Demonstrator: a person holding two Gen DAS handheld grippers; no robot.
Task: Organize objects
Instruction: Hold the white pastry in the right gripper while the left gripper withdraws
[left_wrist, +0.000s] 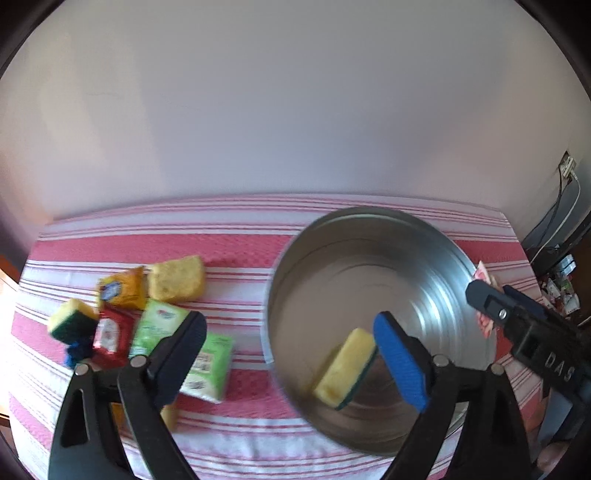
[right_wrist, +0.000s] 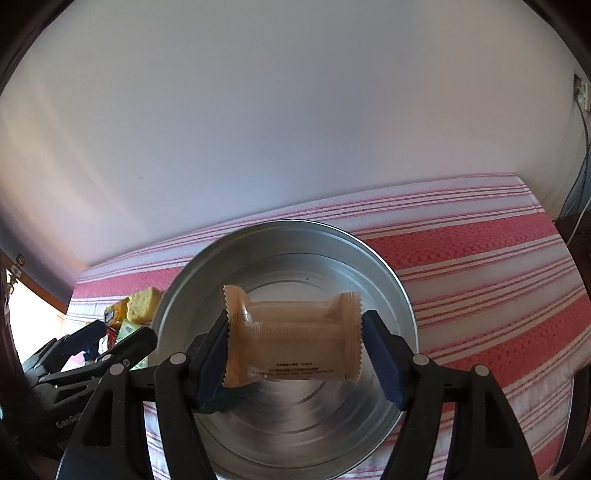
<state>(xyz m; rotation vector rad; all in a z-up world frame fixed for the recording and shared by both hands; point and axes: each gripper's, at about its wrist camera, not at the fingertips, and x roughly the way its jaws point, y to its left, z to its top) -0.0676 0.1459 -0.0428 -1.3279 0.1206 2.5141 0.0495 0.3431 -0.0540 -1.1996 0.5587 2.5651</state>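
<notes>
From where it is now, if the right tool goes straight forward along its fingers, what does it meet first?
Most likely the orange snack packet between the right tool's open fingers, above the metal bowl. Past it lies the bowl's floor. Depth is hard to judge here.

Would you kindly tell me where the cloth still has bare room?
Bare striped cloth lies right of the metal bowl and along the wall behind it. Left of the bowl is crowded: sponges and packets cluster together there.
</notes>
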